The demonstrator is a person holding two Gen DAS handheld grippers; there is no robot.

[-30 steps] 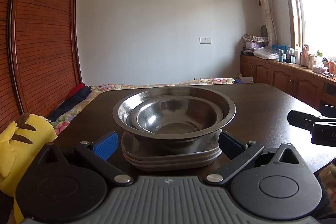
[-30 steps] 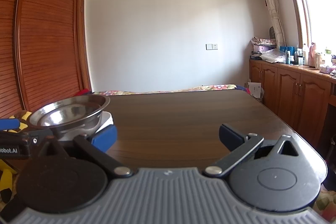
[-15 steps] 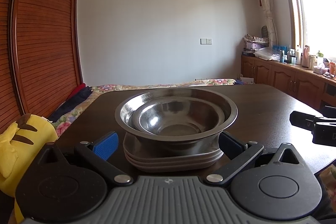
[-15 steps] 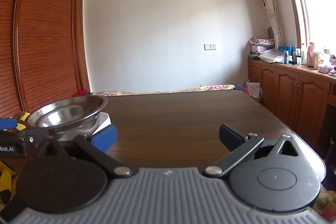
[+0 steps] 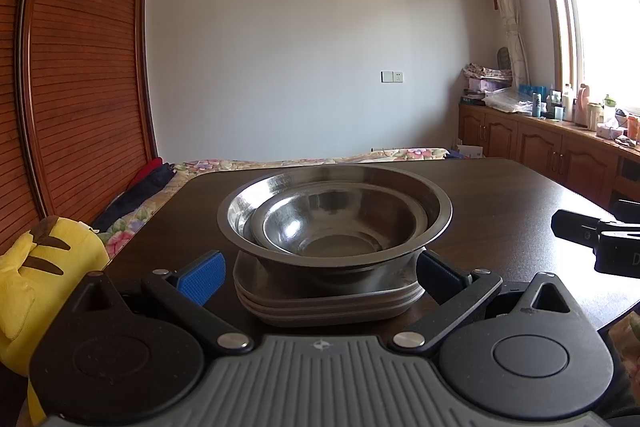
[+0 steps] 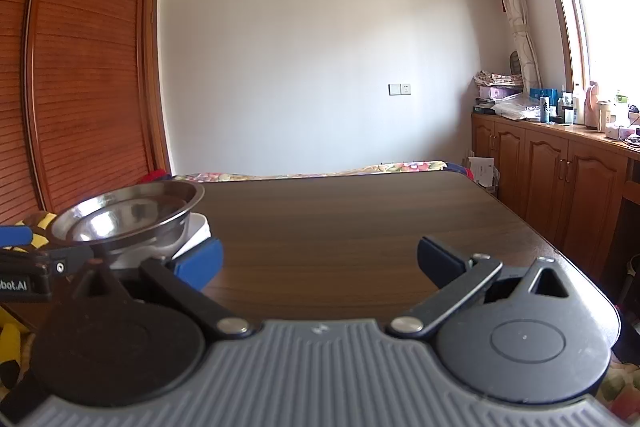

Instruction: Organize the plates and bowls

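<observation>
A small steel bowl (image 5: 340,227) nests inside a large steel bowl (image 5: 438,223), which stands on a stack of square grey plates (image 5: 328,307) near the front of the dark wooden table (image 5: 500,195). My left gripper (image 5: 320,277) is open, with its blue-padded fingers (image 5: 200,277) on either side of the plate stack. In the right wrist view the same large bowl (image 6: 128,215) and plates (image 6: 198,231) sit at the left. My right gripper (image 6: 320,263) is open over bare table with nothing between its fingers. It also shows at the right edge of the left wrist view as the right gripper (image 5: 592,239).
A yellow plush toy (image 5: 44,267) lies off the table's left edge, before a wooden slatted wardrobe (image 5: 80,67). A flowered bed (image 5: 280,163) lies beyond the far edge. Wooden cabinets (image 6: 560,179) with bottles line the right wall. The table's right half (image 6: 360,219) is bare.
Both views drift only slightly. The bowls and plates stay where they were, and both grippers stay open.
</observation>
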